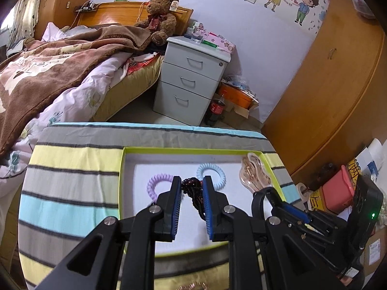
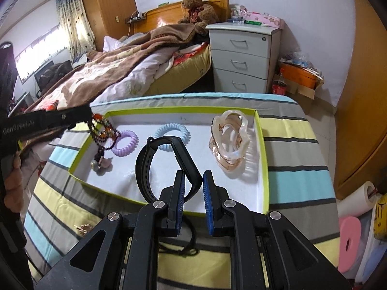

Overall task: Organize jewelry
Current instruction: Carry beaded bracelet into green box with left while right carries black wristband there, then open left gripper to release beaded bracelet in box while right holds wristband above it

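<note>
Black perforated rubber watch strap (image 2: 169, 159), looped.

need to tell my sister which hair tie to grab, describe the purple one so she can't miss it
On the striped cloth sits a shallow white tray with a lime-green rim. Inside it, towards the back left, lies the purple coil hair tie. Its twin, the blue coil hair tie, lies further right, and the dark beaded string hangs just beside the purple one.
</note>
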{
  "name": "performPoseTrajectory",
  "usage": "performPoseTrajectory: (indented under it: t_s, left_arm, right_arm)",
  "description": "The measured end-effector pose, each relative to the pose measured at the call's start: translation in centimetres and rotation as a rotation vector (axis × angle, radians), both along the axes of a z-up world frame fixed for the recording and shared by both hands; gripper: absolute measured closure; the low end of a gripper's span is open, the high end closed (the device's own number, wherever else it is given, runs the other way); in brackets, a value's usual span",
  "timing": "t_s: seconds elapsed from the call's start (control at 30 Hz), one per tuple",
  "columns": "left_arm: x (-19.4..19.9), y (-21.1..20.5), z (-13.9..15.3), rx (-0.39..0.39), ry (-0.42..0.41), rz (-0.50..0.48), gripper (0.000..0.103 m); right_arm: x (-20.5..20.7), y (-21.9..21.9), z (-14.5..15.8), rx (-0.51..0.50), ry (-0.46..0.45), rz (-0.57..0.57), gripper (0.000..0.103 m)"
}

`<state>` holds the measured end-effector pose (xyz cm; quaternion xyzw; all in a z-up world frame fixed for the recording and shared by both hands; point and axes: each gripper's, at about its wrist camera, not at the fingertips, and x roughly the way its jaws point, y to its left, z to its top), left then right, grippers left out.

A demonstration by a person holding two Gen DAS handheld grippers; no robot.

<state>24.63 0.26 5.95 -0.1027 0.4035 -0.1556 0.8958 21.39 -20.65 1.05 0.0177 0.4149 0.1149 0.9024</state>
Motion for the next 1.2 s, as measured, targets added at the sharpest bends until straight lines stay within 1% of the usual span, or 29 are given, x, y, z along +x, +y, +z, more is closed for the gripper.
performPoseTrajectory:
  t_s: [0.23,0.53,0.77,1.2]
  left_arm:
    - [3.0,-0.3,-1.6,-0.002,0.042,0.008,0.085]
    - [5.9,-1.0,-4.1,0.007,0.096,0.012,0.085]
    - [7.3,-1.2,-5.3,0.014,0.117,0.016,0.084]
    - [7.8,-1.3,-6.3,0.036,0.146,0.022,0.084]
  right_arm:
    - [1.4,0.6,-1.7,-0.026,0.042,0.011,0.087]
    - [2.3,0.6,-2.2,-0.053,0.048,0.019,0.087]
    - [2.4,0.9,-2.8,-0.065,0.056,0.032,0.087]
    - [2.5,0.9,-3.0,-0.076,0.068,0.032,0.087]
